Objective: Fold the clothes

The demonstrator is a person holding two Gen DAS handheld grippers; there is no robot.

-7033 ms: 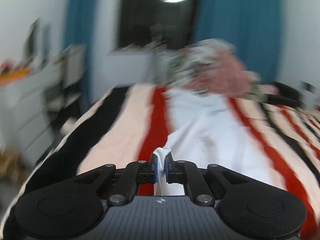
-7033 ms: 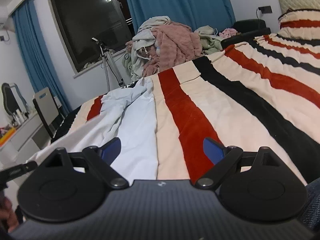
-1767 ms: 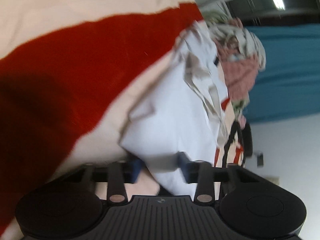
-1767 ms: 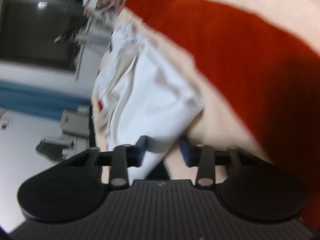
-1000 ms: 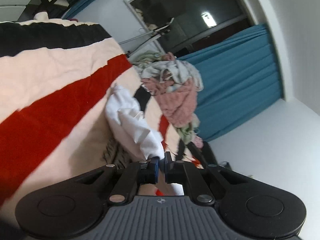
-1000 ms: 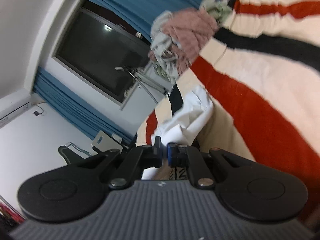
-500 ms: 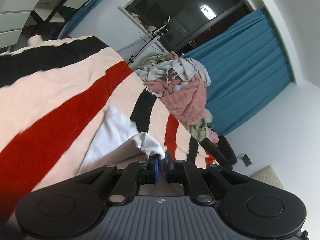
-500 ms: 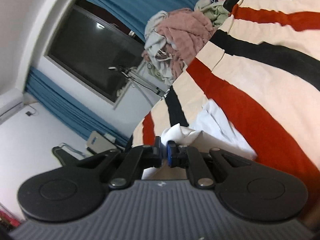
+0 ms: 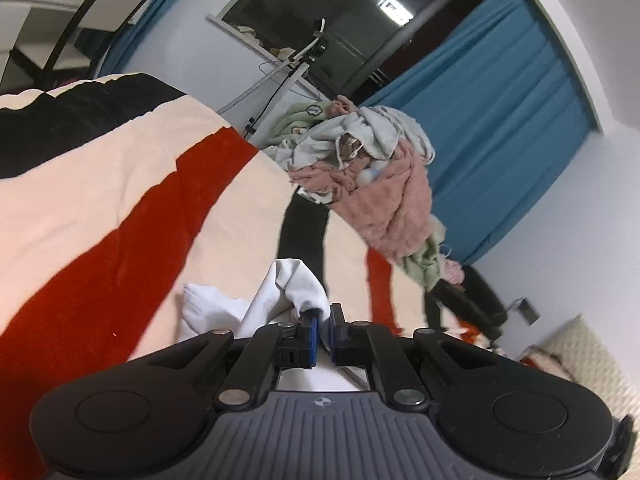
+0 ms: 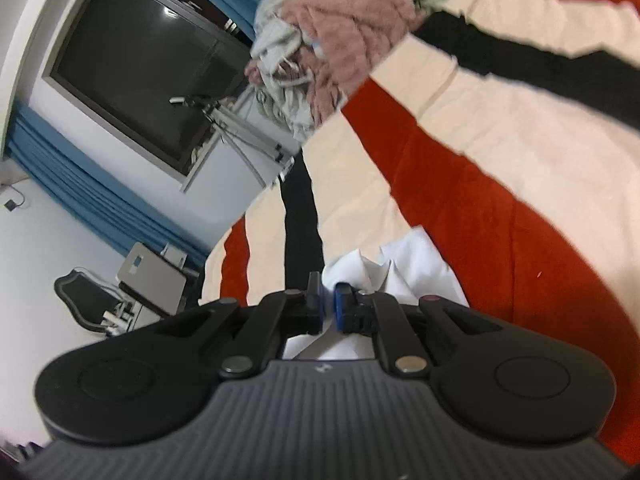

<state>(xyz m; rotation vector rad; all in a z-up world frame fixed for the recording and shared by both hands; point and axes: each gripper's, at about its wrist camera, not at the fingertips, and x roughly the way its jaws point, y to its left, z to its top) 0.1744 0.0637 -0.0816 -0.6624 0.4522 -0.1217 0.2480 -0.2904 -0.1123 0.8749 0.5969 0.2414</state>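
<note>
A white garment (image 9: 248, 304) lies bunched on the striped bedspread (image 9: 120, 184), just ahead of my left gripper (image 9: 325, 322). That gripper is shut, and a fold of the white cloth is pinched between its blue pads. In the right wrist view the same white garment (image 10: 412, 272) spreads beyond my right gripper (image 10: 329, 304), which is shut on another edge of it. Most of the garment is hidden under the gripper bodies in both views.
A heap of unfolded clothes (image 9: 372, 184), pink, grey and green, sits at the far end of the bed (image 10: 332, 36). Behind it are a dark window (image 9: 352, 28), blue curtains (image 9: 508, 132) and a tripod (image 10: 240, 136). A chair and desk (image 10: 132, 284) stand beside the bed.
Both grippers have travelled across the bed toward the clothes heap, dragging the white garment along. The garment now shows only as a small bunch near the fingertips. The left view has rolled.
</note>
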